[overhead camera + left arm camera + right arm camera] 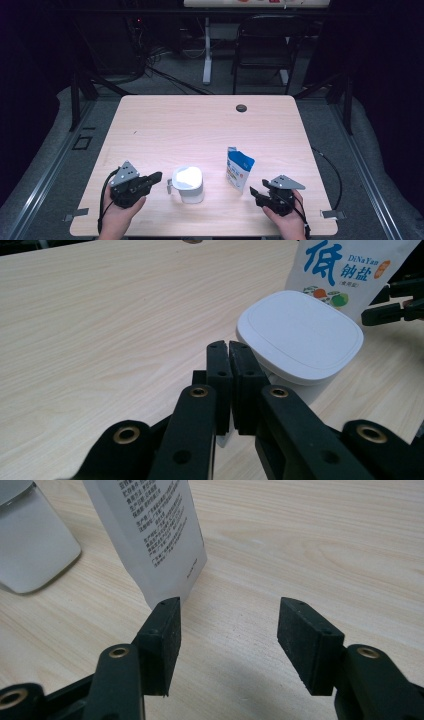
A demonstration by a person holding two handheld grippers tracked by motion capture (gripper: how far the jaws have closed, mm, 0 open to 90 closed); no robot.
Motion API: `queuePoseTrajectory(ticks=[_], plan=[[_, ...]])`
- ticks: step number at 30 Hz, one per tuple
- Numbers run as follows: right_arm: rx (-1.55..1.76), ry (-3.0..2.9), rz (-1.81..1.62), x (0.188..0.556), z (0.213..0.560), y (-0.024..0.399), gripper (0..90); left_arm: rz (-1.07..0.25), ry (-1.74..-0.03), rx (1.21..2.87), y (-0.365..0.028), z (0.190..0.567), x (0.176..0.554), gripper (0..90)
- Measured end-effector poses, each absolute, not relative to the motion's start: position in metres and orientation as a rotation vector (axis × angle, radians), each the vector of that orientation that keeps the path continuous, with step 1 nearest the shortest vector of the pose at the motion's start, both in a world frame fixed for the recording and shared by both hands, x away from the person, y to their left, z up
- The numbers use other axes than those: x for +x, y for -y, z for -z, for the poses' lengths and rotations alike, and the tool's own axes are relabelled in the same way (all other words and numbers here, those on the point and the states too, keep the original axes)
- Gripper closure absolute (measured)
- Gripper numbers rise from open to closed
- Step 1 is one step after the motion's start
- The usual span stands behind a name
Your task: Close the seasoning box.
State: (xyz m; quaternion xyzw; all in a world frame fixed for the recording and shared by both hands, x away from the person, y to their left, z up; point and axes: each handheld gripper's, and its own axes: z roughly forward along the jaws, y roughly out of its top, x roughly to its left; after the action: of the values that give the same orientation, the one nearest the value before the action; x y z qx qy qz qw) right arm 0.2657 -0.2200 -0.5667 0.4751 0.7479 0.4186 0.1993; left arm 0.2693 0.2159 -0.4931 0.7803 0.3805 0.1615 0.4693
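- The left gripper (156,176) has its jaws almost together with nothing between them, just left of the white lidded jar (188,184).
- The right gripper (253,191) gapes wide, empty, beside the pouch's base.
- The jar's lid is on.
- The salt pouch (238,170) stands upright, right of the jar.

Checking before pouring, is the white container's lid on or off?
On. The flat white lid covers the white container completely.
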Motion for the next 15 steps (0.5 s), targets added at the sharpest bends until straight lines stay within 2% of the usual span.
queuePoseTrajectory(ticks=[10,15], plan=[[1.300,-2.088,-1.155,0.265,0.564,0.218,43.0,-0.408,-0.991,1.901,-0.232,0.500,0.270,82.5],[1.285,-2.095,-1.133,0.265,0.564,0.218,43.1,-0.446,-1.030,1.889,-0.239,0.508,0.272,72.2]])
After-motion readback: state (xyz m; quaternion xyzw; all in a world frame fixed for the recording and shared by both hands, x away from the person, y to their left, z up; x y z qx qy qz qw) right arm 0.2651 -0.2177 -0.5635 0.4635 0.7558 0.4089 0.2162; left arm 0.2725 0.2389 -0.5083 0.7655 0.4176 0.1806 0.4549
